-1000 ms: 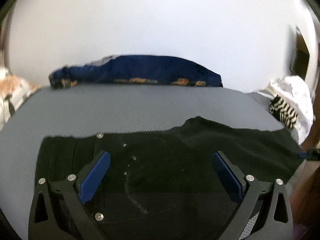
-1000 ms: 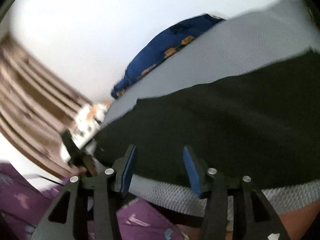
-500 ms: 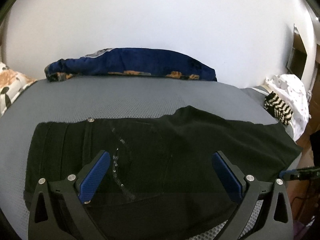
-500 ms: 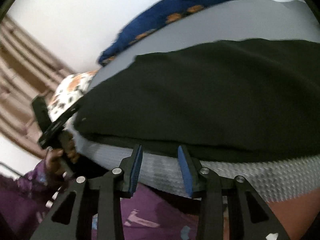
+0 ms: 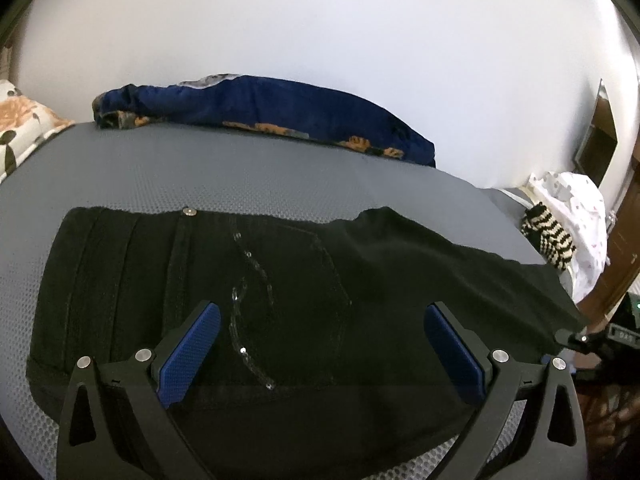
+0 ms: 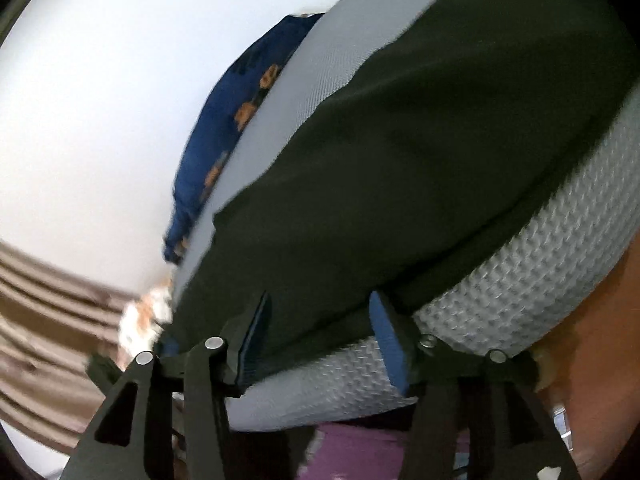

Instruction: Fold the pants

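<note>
Black pants [image 5: 280, 280] lie flat across a grey mesh-covered bed [image 5: 240, 168], waistband and button at the left, leg running to the right edge. My left gripper [image 5: 320, 344] is wide open and empty, hovering above the pants' near edge. In the right wrist view the pants [image 6: 400, 152] fill the middle. My right gripper [image 6: 316, 332] is open, its blue pads either side of the pants' near edge at the bed's edge. It shows as a black tip at the far right of the left wrist view [image 5: 572, 336].
A dark blue patterned blanket [image 5: 260, 112] lies along the bed's far side by the white wall. A floral pillow [image 5: 24, 128] is at the left. A striped item [image 5: 548, 236] and white cloth [image 5: 576, 208] sit at the right end.
My left gripper has drawn back and up, so more of the pants shows. My right gripper has rolled, moved in to the pants' edge and opened wider.
</note>
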A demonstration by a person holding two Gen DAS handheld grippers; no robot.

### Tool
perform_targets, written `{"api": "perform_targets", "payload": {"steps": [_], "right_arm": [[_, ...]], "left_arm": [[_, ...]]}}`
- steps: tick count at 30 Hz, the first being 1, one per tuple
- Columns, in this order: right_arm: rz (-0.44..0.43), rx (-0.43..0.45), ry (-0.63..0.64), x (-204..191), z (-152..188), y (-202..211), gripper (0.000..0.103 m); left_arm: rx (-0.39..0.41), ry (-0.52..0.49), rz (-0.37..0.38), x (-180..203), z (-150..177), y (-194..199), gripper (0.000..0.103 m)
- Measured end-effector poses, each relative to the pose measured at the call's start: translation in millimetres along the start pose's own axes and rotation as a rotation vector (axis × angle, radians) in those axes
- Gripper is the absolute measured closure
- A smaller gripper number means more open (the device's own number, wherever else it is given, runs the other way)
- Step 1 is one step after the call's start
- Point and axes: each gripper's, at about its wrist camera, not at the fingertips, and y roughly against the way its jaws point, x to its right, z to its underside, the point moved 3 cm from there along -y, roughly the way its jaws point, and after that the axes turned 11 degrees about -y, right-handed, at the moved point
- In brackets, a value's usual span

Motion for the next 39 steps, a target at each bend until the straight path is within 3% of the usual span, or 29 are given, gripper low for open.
{"api": "perform_targets", "payload": {"steps": [3, 6, 9, 14, 15, 18, 20, 22, 24, 26, 34, 38, 39], "right_arm": [[0.041, 0.031, 0.022, -1, 1, 9, 0.054], [0.046, 0.058, -0.028, 10, -8, 15, 0.06], [0.064, 0.102, -0.061, 14, -11, 21, 0.06], [-0.016, 0.117, -0.113, 10, -13, 13, 0.044], [-0.071, 0.081, -0.127, 8, -13, 5, 0.045], [-0.131, 0.014, -0.139, 3, -6, -14, 0.044], [-0.125, 0.02, -0.103, -2, -5, -18, 0.045], [-0.126, 0.015, -0.111, -2, -8, -19, 0.06], [-0.09, -0.014, -0.141, 6, -10, -26, 0.096], [-0.124, -0.045, -0.232, 22, -12, -30, 0.1], [-0.144, -0.081, -0.164, 5, -10, -15, 0.1], [-0.097, -0.118, -0.215, 24, -3, -21, 0.1], [-0.126, -0.132, -0.25, 30, -5, -24, 0.1]], "left_arm": [[0.018, 0.001, 0.007, 0, -2, 2, 0.002], [0.017, 0.015, 0.02, 0, -3, 1, 0.002], [0.017, 0.007, 0.02, 1, -2, 2, 0.002], [0.02, 0.007, 0.029, 4, -2, 1, 0.002], [0.017, 0.004, 0.03, 5, -1, 1, 0.002], [0.009, -0.008, 0.031, 8, -1, 0, 0.002], [0.014, -0.017, 0.03, 10, -1, 1, 0.002], [0.014, -0.017, 0.03, 10, -1, 1, 0.002], [0.007, -0.011, 0.033, 11, 0, 0, 0.002], [0.007, -0.012, 0.034, 12, 0, 1, 0.002], [0.022, -0.024, 0.004, 8, -2, 4, 0.002], [0.015, -0.02, -0.001, 5, 1, 2, 0.002], [0.017, -0.027, -0.005, 5, 2, 2, 0.002]]}}
